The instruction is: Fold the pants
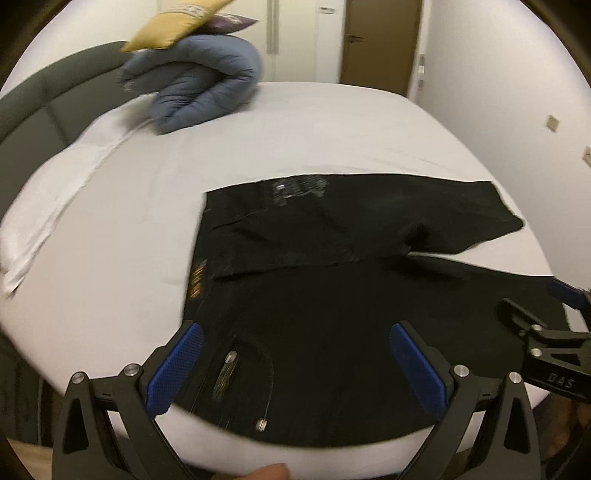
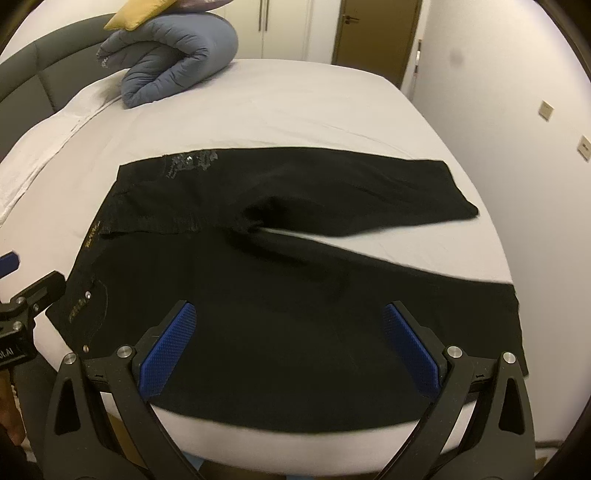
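1. Lying flat on the bed (image 2: 295,110), black pants (image 2: 258,288) spread open — waistband at the left, two legs running right and splayed in a V with a wedge of sheet between them.
2. Near leg sits along the bed's front edge; far leg (image 2: 369,184) angles away toward the wall side. Sequin patch (image 2: 188,162) on the far hip, pocket rivets near the waistband corner.
3. Left gripper (image 1: 295,354) hovers above the waistband corner by the pocket, fingers wide apart, nothing between them.
4. Right gripper (image 2: 288,332) hovers above the near leg, around mid-length, fingers also spread wide, holding nothing.
5. Step in hand, as I judge it: pre-grasp for the first fold — no fold made yet, task barely started.
6. Next move likely calls for both grippers to drop to the near edge, pinch waistband and leg together, then carry the near leg over onto the far one with edges matched.
7. Beyond the pants: rolled blue duvet (image 2: 173,55) with a yellow pillow (image 2: 136,14) on top at the bed's far left, grey headboard (image 2: 37,70), door (image 2: 376,33).
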Demonstrator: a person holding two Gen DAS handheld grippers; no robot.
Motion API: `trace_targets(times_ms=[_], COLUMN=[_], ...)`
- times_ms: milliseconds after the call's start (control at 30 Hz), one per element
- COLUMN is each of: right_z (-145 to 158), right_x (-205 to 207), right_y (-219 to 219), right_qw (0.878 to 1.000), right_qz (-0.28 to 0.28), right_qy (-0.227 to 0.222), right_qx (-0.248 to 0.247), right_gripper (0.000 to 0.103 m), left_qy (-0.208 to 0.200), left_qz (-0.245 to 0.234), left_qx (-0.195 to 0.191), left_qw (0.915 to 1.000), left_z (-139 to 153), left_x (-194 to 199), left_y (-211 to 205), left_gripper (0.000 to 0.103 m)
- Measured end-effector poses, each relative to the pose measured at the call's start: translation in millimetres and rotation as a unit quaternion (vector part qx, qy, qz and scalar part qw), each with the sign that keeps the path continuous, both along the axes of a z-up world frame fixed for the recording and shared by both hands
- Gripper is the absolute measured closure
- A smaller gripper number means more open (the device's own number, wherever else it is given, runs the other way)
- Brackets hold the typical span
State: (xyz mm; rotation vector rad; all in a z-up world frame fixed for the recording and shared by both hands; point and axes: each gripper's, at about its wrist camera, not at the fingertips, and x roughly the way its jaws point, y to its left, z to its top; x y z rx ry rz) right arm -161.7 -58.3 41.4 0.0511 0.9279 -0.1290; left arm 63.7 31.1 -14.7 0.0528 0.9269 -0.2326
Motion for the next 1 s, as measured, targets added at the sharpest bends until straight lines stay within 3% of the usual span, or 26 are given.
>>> trace_targets(times_ms=[100,167,267,400,467,633,700,767,933,1000], right_z=[-1,-3,-3,2,4,-8,-17,-28,-48,-55], right_x=[30,56,97,159,184,252,276,302,333,340], right_y=[-5,-12,-24,-37,-42,-48,-49,-48,-41,-32], right_qw=[0.999,0.997,0.99,0.975,0.966,0.938,0.93,0.925,0.911,0.907], right_qz=[0.033,0.062,0.117,0.213,0.251,0.342,0.363,0.376,0.408,0.419], right_qy=[-0.001,-0.003,-0.007,-0.033,-0.041,-0.033,-0.027,-0.019,-0.011,-0.006], right_qx=[0.017,0.039,0.072,0.048,0.044,0.041,0.044,0.048,0.056,0.048], right_gripper=[0.0,0.0,0.0,0.0,0.002,0.027,0.032,0.036,0.041,0.044], left_qy=[0.011,0.031,0.024,0.011,0.025,0.054,0.079,0.096,0.172,0.187], left_qz=[-0.046,-0.064,-0.064,-0.103,-0.123,-0.175,-0.189,-0.202,-0.232,-0.226], left_qx=[-0.043,-0.007,-0.004,0.05,0.072,0.123,0.119,0.131,0.149,0.118], left_qw=[0.998,0.9975,0.9977,0.9933,0.9895,0.9754,0.9715,0.9658,0.9457,0.9488], left_z=[-5,-13,-16,-26,-37,-69,-83,-101,-150,-155], left_x=[29,55,99,183,220,301,324,345,366,371], left_y=[-1,-5,1,-2,-4,0,3,1,2,8], left_gripper=[0.0,0.0,0.0,0.0,0.0,0.0,0.0,0.008,0.01,0.011])
